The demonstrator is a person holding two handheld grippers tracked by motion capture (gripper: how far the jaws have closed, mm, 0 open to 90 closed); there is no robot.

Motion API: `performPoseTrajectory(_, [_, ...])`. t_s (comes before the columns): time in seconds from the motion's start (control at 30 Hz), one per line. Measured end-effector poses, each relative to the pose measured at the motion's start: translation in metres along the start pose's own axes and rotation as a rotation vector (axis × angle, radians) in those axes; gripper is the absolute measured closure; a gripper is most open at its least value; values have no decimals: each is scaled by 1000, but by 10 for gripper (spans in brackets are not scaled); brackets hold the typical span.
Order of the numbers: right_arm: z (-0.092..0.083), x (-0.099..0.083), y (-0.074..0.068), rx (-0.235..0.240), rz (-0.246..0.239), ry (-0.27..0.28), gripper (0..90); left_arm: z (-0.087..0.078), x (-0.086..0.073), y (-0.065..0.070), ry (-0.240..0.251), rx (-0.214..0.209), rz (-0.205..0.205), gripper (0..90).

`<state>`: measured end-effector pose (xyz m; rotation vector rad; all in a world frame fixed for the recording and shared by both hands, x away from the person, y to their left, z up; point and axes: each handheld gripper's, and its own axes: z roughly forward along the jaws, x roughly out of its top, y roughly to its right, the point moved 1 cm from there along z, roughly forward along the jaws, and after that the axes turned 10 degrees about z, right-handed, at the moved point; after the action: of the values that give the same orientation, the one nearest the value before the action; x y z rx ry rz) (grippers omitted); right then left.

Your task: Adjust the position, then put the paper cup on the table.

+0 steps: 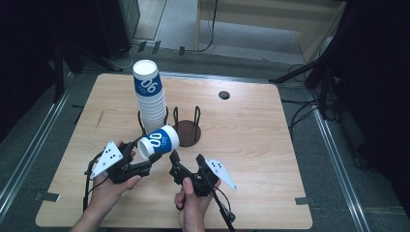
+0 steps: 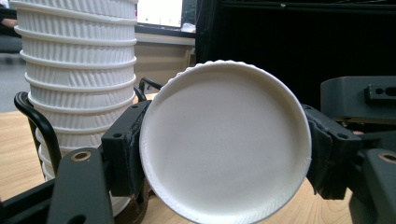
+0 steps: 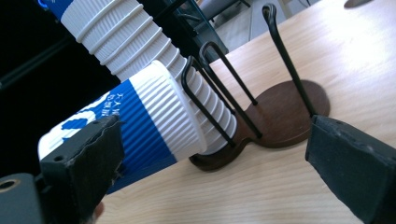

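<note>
Both hands sit near: left gripper [image 1: 140, 162] pinches a tilted cup [image 1: 158, 141] by its base, lifted beside the stack [image 1: 150, 96]; right gripper [image 1: 187, 162] spread, holding nothing. Empty holder ring [image 1: 187, 131] awaits
</note>
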<state>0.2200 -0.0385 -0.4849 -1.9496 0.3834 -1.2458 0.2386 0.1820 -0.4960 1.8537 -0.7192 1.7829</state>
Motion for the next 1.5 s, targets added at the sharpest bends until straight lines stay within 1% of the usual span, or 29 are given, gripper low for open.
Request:
performPoseTrajectory(0.1, [0,-3,0,-2,45,0,43,1,-1,2,8,0,-1,279])
performPoseTrajectory(0.2, [-2,-5,0,11,95,6,43,1,-1,4,13,3,0,280])
performPoseTrajectory(0.27, [-2,-6,0,19,133,9,43,1,-1,4,15,-2,-7,280])
performPoseTrajectory(0.43, [2,-10,-1,36,187,-15,37,2,-2,3,20,3,-13,280])
performPoseTrajectory(0.5, [2,-11,-2,35,175,1,32,2,-2,3,21,5,-10,279])
performPoseTrajectory(0.57, [2,-11,-3,37,173,5,30,2,-2,3,25,6,-16,280])
performPoseTrajectory(0.63, [2,-12,-3,34,177,7,30,2,-2,3,25,5,-17,280])
performPoseTrajectory(0.7, [1,-11,-3,32,199,3,30,5,-2,3,27,2,-18,280])
performPoseTrajectory(0.8, [-1,-10,-2,30,202,12,30,7,-2,6,32,-3,-20,280])
performPoseTrajectory(0.9, [0,-11,-2,36,206,6,30,7,-3,8,23,-8,-9,280])
performPoseTrajectory(1.0, [0,-12,-4,51,225,0,28,7,-2,6,34,1,-19,280])
performPoseTrajectory(1.03, [1,-12,-4,61,240,-6,25,6,-1,6,40,5,-23,280])
performPoseTrajectory(1.13, [4,-12,-4,77,274,-26,19,5,-1,5,40,10,-18,280])
performPoseTrajectory(1.23, [5,-12,-4,102,296,-26,11,5,-1,5,42,13,-16,280])
performPoseTrajectory(1.37, [5,-10,-6,139,347,-20,10,5,-1,7,42,12,-10,280])
performPoseTrajectory(1.43, [7,-9,-7,170,397,-33,10,6,-2,8,43,11,-10,280])
performPoseTrajectory(1.5, [9,-9,-8,190,438,-43,10,6,-2,9,43,10,-7,280])
